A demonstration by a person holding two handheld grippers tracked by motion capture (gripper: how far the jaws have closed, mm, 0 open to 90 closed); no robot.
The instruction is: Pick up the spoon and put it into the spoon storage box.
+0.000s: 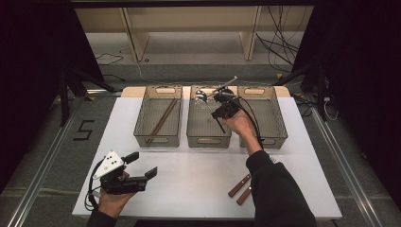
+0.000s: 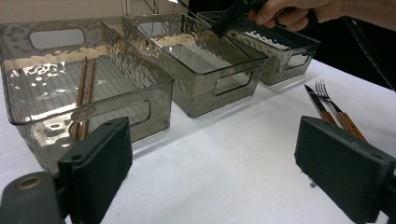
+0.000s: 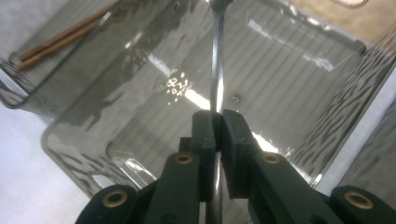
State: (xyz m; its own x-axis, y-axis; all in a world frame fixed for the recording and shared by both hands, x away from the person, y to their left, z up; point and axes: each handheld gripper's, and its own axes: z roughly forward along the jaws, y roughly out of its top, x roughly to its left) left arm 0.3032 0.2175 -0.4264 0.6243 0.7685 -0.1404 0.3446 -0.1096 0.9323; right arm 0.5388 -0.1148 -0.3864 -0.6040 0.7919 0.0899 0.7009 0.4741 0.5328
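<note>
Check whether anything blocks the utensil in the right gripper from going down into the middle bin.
Nothing visible does. The right gripper holds the metal utensil directly over the middle bin, whose floor below looks bare; the chopsticks lie apart, in the left bin.

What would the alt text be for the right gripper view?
The right tool is shut on a thin metal utensil handle, held above the empty middle bin. Wooden chopsticks lie in the neighbouring bin at upper left.
</note>
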